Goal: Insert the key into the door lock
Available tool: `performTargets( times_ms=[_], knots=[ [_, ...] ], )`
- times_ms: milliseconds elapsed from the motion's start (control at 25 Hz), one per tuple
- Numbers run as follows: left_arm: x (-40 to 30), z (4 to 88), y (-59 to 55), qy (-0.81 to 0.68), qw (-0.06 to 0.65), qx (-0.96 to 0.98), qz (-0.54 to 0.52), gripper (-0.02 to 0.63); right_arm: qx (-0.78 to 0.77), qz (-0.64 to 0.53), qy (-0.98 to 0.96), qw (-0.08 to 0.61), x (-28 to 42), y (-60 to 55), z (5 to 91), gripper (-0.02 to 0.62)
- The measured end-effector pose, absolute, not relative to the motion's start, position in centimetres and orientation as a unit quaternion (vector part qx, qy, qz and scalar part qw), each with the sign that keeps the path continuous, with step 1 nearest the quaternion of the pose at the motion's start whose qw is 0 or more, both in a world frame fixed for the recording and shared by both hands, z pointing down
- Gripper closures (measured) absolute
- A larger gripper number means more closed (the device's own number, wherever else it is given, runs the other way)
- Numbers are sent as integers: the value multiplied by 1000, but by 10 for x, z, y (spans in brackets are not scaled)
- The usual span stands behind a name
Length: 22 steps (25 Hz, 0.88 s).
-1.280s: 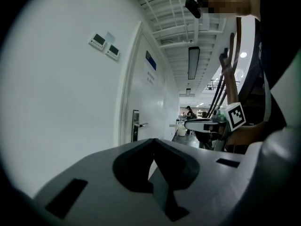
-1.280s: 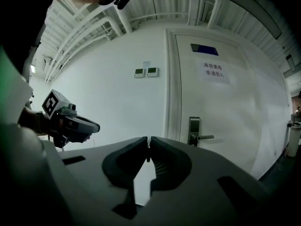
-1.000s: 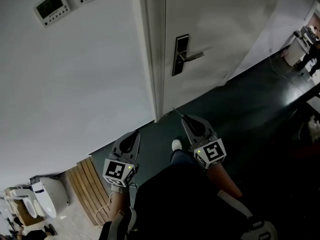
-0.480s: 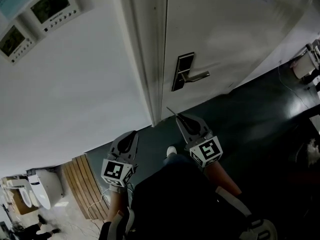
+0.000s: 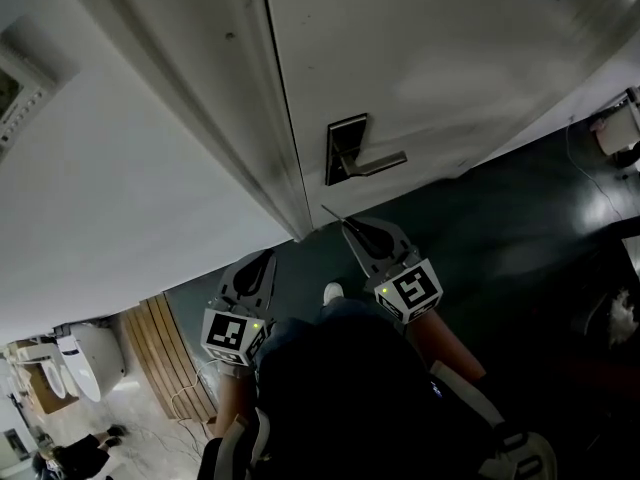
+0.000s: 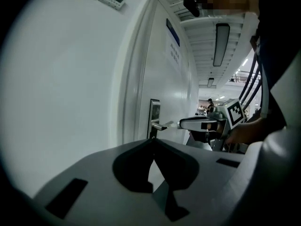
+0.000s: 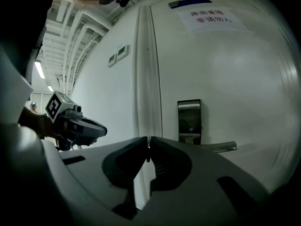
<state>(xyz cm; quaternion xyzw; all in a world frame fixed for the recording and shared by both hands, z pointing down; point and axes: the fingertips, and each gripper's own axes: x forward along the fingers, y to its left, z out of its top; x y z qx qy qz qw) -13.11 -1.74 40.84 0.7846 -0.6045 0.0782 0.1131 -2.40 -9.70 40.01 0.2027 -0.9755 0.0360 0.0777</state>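
The white door (image 5: pixel 450 78) carries a dark metal lock plate (image 5: pixel 343 148) with a lever handle (image 5: pixel 380 162). My right gripper (image 5: pixel 349 227) is just below the plate, shut on a thin key (image 5: pixel 331 214) that points up toward the lock without touching it. In the right gripper view the key blade (image 7: pixel 148 149) sits pinched between the jaws, with the lock plate (image 7: pixel 189 121) ahead and slightly right. My left gripper (image 5: pixel 264 260) hangs lower left, shut and holding nothing. From the left gripper view the lock plate (image 6: pixel 154 118) and the right gripper (image 6: pixel 200 124) are seen side-on.
The door frame (image 5: pixel 250 138) runs left of the lock, with a white wall and control panels (image 7: pixel 120 53) beyond. A paper sign (image 7: pixel 211 17) is on the door. A slatted wooden bench (image 5: pixel 160 363) and a white fixture (image 5: pixel 85 363) stand at lower left on the dark floor (image 5: pixel 500 228).
The head view has closed in on the door, so the lock plate looks larger. The right gripper with the key has come nearer to the plate; the left has kept its place beside it.
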Motion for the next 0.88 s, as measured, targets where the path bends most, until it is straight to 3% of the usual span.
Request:
performTargets(
  times_ms=[880],
  knots=[
    [-91,439,-91,-483,125,856,134,598,301,174,-937,41,11,-150,453,561]
  ],
)
